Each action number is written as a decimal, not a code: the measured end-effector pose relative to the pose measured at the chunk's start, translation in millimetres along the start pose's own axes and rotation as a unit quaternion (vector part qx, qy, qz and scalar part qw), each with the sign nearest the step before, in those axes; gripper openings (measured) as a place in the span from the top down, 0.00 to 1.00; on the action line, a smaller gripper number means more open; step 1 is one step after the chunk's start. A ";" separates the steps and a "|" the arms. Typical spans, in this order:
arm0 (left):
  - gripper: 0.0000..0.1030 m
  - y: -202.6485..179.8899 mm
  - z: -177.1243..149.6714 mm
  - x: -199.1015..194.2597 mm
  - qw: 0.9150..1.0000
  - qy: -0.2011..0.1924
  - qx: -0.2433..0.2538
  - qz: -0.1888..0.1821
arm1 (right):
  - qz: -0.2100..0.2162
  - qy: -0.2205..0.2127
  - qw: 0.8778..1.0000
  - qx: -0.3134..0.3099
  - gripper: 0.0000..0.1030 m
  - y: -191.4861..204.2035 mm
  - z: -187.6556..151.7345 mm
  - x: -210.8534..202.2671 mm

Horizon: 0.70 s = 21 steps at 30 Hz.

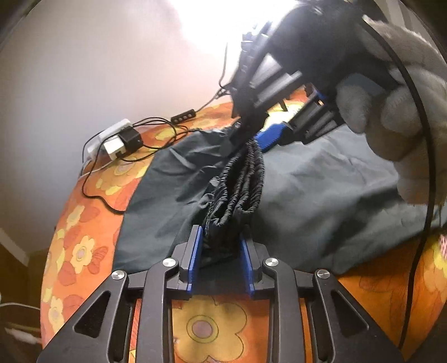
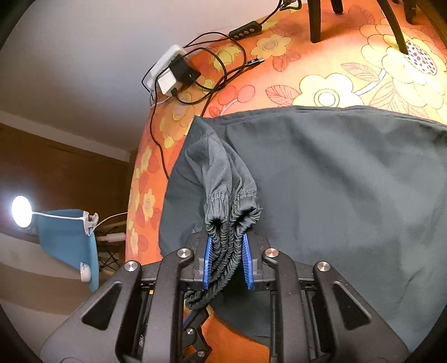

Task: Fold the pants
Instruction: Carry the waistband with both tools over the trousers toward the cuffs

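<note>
Dark grey pants (image 2: pixel 335 178) lie spread on a bed with an orange flowered sheet (image 2: pixel 321 69). Their gathered elastic waistband (image 2: pixel 232 223) is bunched into a thick rope. My right gripper (image 2: pixel 226 262) is shut on that bunch, its blue pads pressing both sides. From the left wrist view the right gripper (image 1: pixel 259 136) hangs above the bed in a grey-gloved hand (image 1: pixel 396 111), and the waistband (image 1: pixel 245 178) runs down from it to my left gripper (image 1: pixel 220 251). The left gripper's blue pads stand a little apart, with the end of the bunch lying loosely between them.
A white power adapter with black plugs and tangled cables (image 2: pixel 176 72) lies at the bed's far left corner, with an inline switch (image 2: pixel 245 30) beside it. Dark chair legs (image 2: pixel 315 22) stand at the back. Off the bed to the left are a clip lamp (image 2: pixel 21 210) and a blue cloth (image 2: pixel 69 240).
</note>
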<state>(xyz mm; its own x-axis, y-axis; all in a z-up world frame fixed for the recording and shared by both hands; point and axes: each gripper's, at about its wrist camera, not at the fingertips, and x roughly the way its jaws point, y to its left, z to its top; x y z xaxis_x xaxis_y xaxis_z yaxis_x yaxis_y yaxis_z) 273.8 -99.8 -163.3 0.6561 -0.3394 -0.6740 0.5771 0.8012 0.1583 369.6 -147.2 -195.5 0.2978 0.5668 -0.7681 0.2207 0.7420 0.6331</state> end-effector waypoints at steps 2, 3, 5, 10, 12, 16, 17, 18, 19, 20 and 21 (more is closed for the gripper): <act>0.70 3.3 3.3 -1.3 1.000 -0.001 -0.011 0.000 | 0.001 0.000 1.000 0.005 0.81 -1.5 1.4 -1.9; 0.68 4.9 4.7 -2.1 1.000 -0.003 -0.014 0.001 | 0.005 0.001 1.000 0.010 0.81 -2.6 2.3 -2.5; 0.65 5.8 6.4 -4.7 1.000 -0.009 -0.016 0.002 | 0.008 0.003 1.000 0.013 0.81 -4.2 4.5 -3.5; 0.60 2.9 8.1 -7.2 1.000 -0.008 -0.007 0.012 | 0.007 0.014 1.000 0.016 0.81 -7.5 5.7 -1.1; 0.52 -1.7 9.1 -6.3 1.000 -0.010 0.007 0.022 | 0.012 0.015 1.000 0.019 0.81 -6.0 5.6 -1.1; 0.49 -5.2 11.8 1.2 1.000 -0.004 0.004 0.016 | 0.017 0.019 1.000 0.011 0.81 1.4 4.1 -1.1; 0.50 -6.3 12.1 3.7 1.000 -0.004 0.004 0.008 | 0.018 0.018 1.000 0.009 0.81 3.2 4.2 -1.7; 0.54 -7.3 12.0 4.0 1.000 -0.005 0.003 0.007 | 0.019 0.016 1.000 0.007 0.81 4.9 4.7 -2.9; 0.59 -7.6 12.2 5.0 1.000 -0.007 0.002 0.006 | 0.019 0.015 1.000 0.006 0.81 5.4 5.0 -4.0; 0.70 -7.3 12.4 6.0 1.000 -0.006 -0.001 0.002 | 0.019 0.013 1.000 0.005 0.81 5.7 5.4 -5.1; 0.78 -5.9 12.8 7.6 1.000 -0.006 -0.004 -0.001 | 0.018 0.012 1.000 0.005 0.81 5.9 5.8 -6.2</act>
<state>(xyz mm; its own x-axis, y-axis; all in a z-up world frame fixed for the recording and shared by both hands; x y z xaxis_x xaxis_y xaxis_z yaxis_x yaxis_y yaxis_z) 281.5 -113.4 -160.1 0.6609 -0.3457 -0.6661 0.5743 0.8043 0.1523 374.4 -148.5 -186.5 0.2843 0.6014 -0.7466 0.2198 0.7171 0.6614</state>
